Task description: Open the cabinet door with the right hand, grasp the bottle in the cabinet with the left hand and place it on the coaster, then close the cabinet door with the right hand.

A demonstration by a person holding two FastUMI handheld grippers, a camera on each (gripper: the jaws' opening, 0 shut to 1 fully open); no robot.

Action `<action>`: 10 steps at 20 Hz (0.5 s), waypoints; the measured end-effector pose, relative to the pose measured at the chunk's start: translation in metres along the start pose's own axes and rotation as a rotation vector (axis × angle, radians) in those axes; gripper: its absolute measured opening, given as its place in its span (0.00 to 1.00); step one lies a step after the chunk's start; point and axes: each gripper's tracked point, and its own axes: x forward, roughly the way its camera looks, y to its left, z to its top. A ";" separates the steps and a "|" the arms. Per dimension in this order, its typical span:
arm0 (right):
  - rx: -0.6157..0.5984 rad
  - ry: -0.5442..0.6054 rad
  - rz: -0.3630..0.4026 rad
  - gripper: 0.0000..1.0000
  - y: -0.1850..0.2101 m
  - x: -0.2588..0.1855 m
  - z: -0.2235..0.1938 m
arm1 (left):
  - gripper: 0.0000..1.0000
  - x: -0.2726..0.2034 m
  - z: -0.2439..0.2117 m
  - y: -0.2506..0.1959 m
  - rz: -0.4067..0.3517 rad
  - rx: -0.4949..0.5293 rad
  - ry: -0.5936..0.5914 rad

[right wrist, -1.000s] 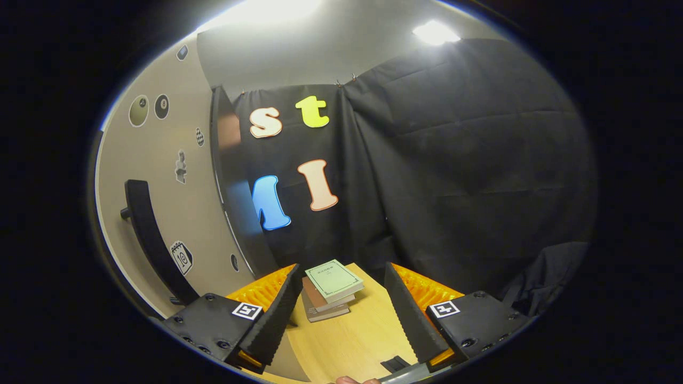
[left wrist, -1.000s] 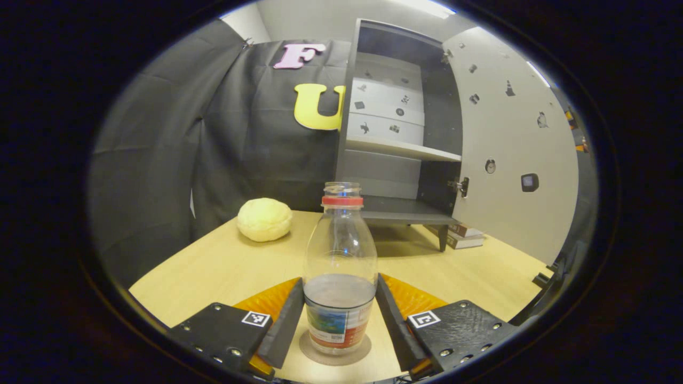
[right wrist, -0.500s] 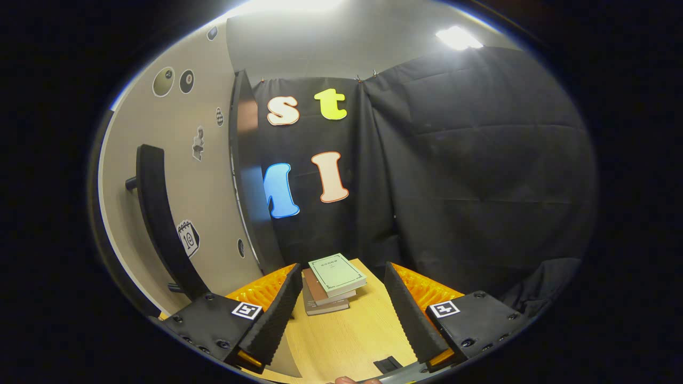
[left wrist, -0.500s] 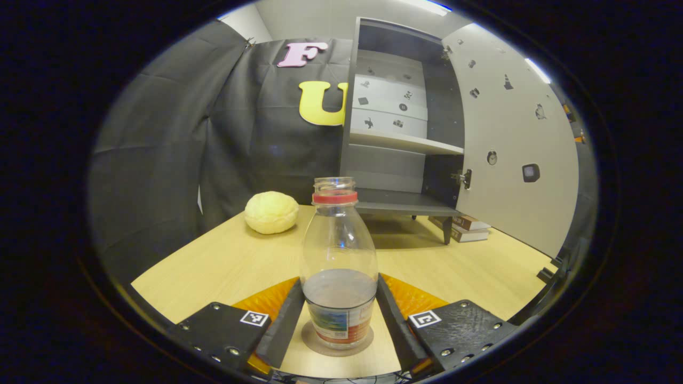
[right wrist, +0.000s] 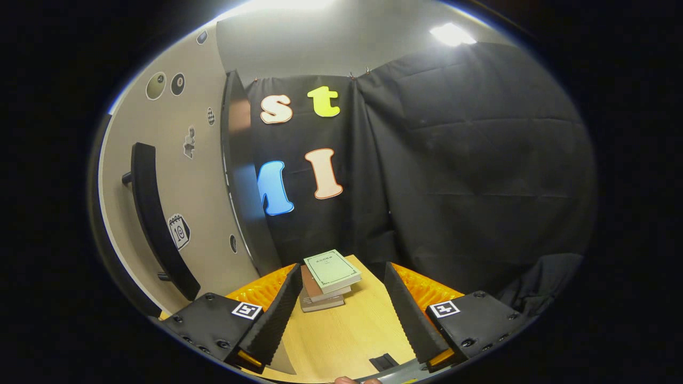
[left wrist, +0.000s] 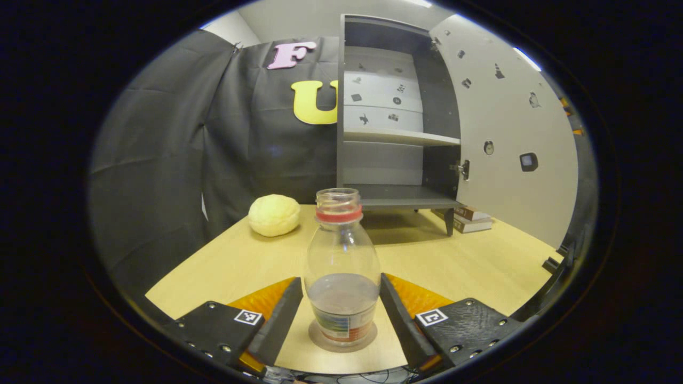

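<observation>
**Bottle upright on the coaster, cabinet door open**

In the left gripper view the clear plastic bottle [left wrist: 342,266], with a red neck ring and no cap, stands upright on the round coaster [left wrist: 342,341] on the wooden worktop [left wrist: 469,266]. The left gripper [left wrist: 341,314] sits around the bottle's lower half with its jaws spread; a thin gap shows on each side, so neither finger presses on it. Behind the bottle stands the grey cabinet [left wrist: 395,154], its shelves bare, with the cabinet door [left wrist: 512,154] swung wide to the right. A yellow bread roll [left wrist: 274,215] lies on the worktop to the left of the cabinet, and a stack of books [left wrist: 469,220] lies beside the cabinet's foot.

In the right gripper view the right gripper [right wrist: 339,304] is spread wide and grips nothing. The door's outer face, with its black handle [right wrist: 155,218], is close on its left, apart from the fingers. The books [right wrist: 328,278] lie ahead on the worktop.
</observation>
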 end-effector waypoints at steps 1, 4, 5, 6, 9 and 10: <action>-0.001 -0.005 0.000 0.98 -0.001 0.000 0.001 | 0.89 -0.004 0.005 -0.002 -0.008 -0.001 -0.004; -0.008 -0.010 0.007 0.98 -0.003 -0.002 0.002 | 0.89 -0.023 0.025 -0.011 -0.046 0.014 -0.024; -0.008 -0.010 0.011 0.98 -0.002 -0.003 0.002 | 0.87 -0.029 0.032 -0.011 -0.038 0.020 -0.028; -0.007 -0.012 0.016 0.98 -0.001 -0.004 0.004 | 0.87 -0.037 0.042 -0.010 -0.029 0.015 -0.035; -0.018 -0.022 0.041 0.98 0.005 -0.009 0.013 | 0.87 -0.066 0.076 -0.007 0.010 -0.046 -0.063; -0.023 -0.023 0.057 0.98 0.010 -0.011 0.017 | 0.89 -0.075 0.090 -0.004 0.032 -0.047 -0.078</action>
